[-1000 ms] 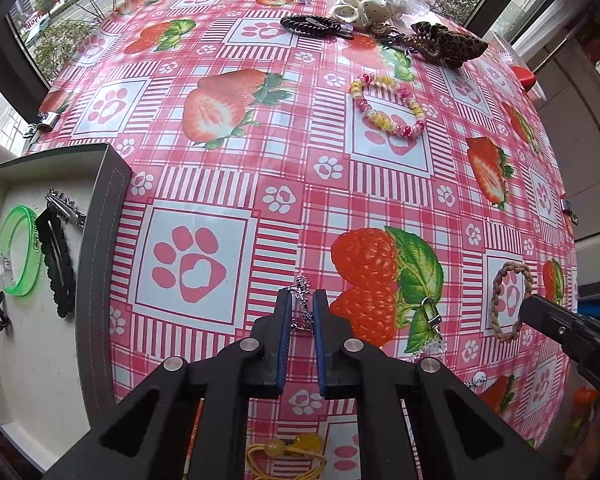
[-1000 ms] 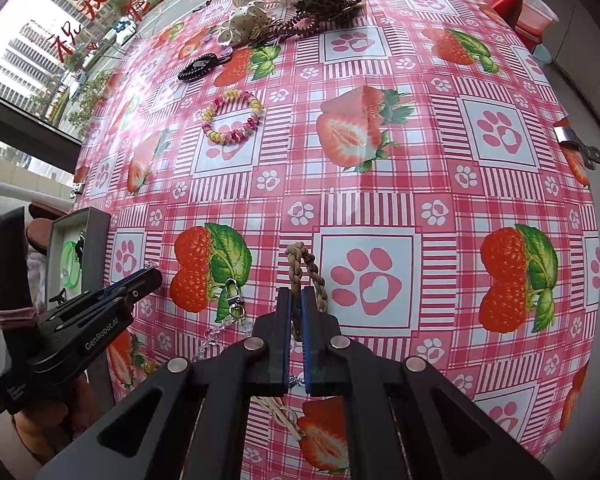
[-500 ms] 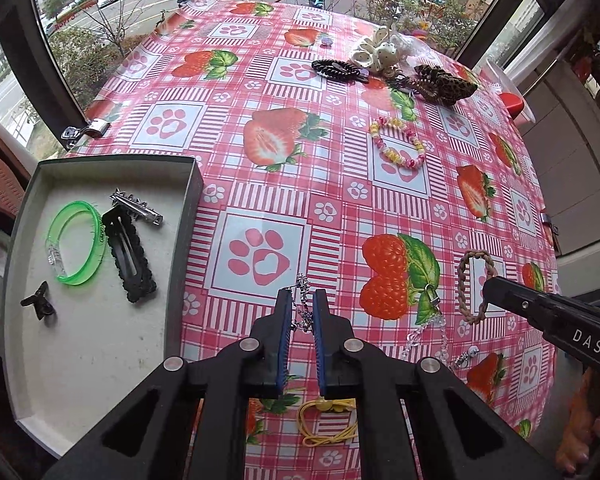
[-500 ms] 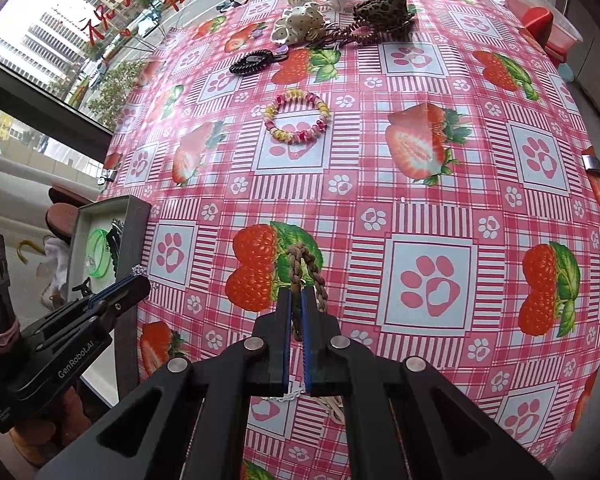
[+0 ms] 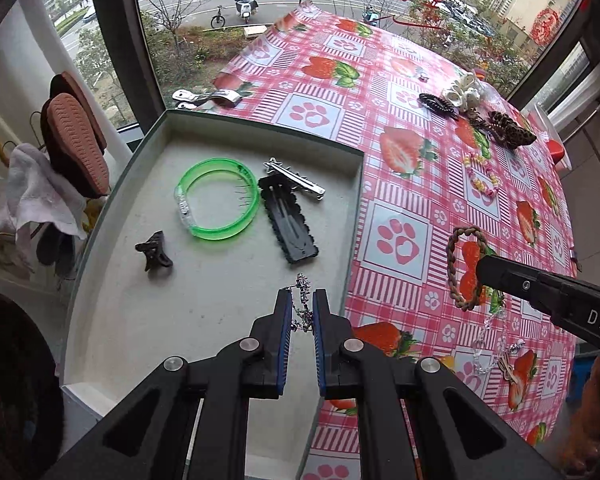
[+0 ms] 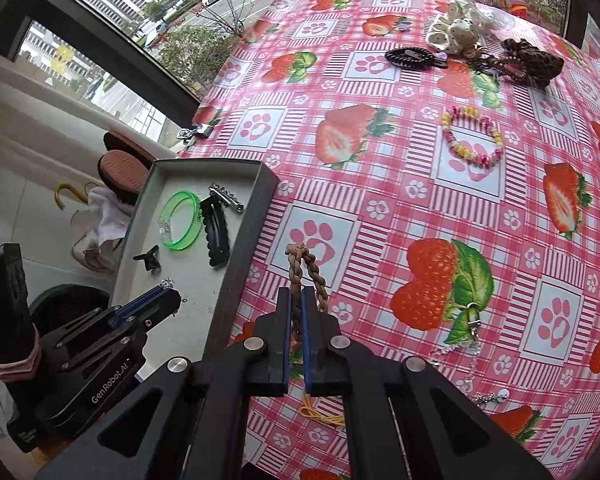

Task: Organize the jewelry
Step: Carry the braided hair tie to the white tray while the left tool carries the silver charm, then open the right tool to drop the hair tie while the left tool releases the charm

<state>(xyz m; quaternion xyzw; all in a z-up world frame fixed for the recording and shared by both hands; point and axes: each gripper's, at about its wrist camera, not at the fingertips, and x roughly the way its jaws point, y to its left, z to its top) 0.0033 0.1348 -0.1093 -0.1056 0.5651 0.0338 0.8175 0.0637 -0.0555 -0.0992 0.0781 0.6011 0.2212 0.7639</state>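
My left gripper (image 5: 300, 298) is shut on a small silver chain piece (image 5: 302, 296) and holds it over the grey tray (image 5: 148, 312), near its right wall. The tray holds a green bangle (image 5: 216, 204), a black hair clip (image 5: 288, 224), a silver clip (image 5: 296, 180) and a small dark claw clip (image 5: 154, 256). My right gripper (image 6: 298, 300) is shut on a brown braided bracelet (image 6: 306, 266) and holds it above the tablecloth just right of the tray (image 6: 244, 248). The left gripper also shows in the right wrist view (image 6: 162, 292).
On the strawberry tablecloth (image 6: 420, 160) lie a pastel bead bracelet (image 6: 472, 136), a black hair clip (image 6: 414, 58), a cream scrunchie (image 6: 454, 32), a leopard hair tie (image 6: 528, 62), a clear bead chain (image 6: 466, 344) and a yellow elastic (image 6: 320, 414). Shoes (image 5: 74, 136) stand left of the tray.
Both grippers have lifted and moved left with their loads. The left gripper has gone from above the tablecloth to above the tray. The right gripper has carried the braided bracelet close to the tray's right wall.
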